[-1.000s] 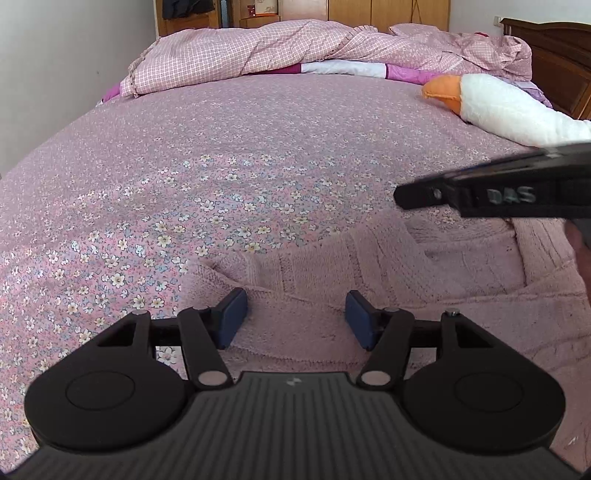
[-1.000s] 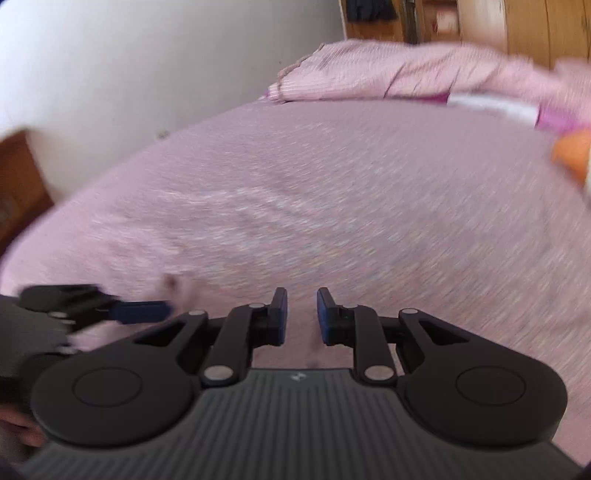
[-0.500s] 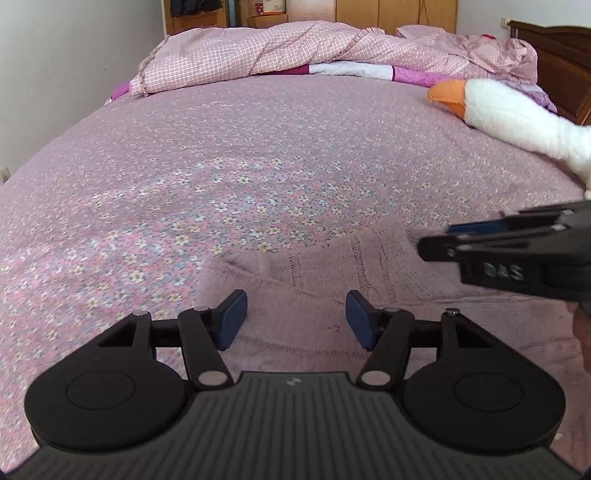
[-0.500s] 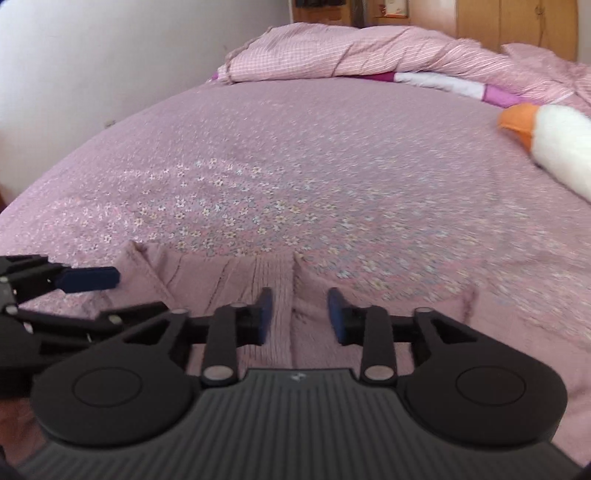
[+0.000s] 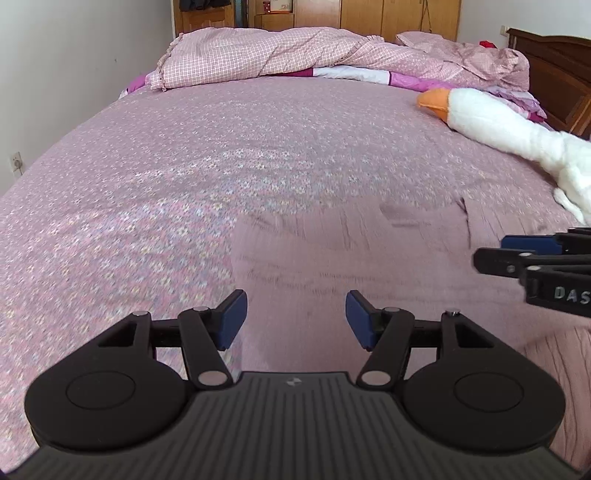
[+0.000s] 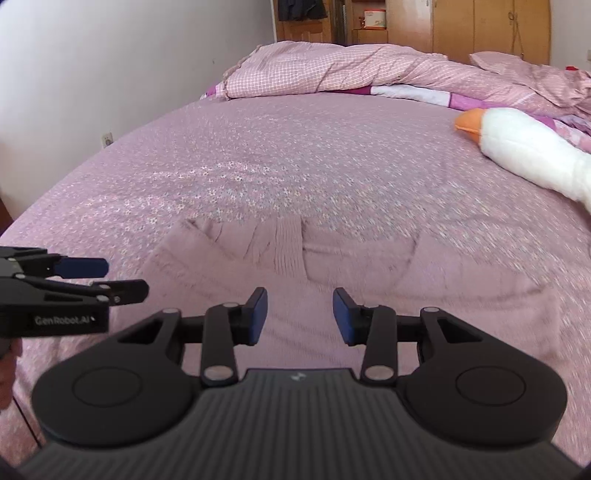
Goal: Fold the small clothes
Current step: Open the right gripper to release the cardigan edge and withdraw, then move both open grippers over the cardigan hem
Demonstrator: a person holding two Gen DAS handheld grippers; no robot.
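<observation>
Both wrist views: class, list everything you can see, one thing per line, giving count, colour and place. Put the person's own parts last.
Knitted garment: one, dusty pink, spread on the bed's near part.
Bed sheet: one, pink with small flowers, covering the bed.
Quilt: one, pink checked, bunched at the far end.
Plush goose: one, white with orange beak, far right on the bed.
Wardrobe: wooden, against the far wall.
Headboard: dark wood, far right.
Wall socket: one, white, left wall.
Left gripper: black, blue pads, open, above the garment.
Right gripper: likewise, open.
</observation>
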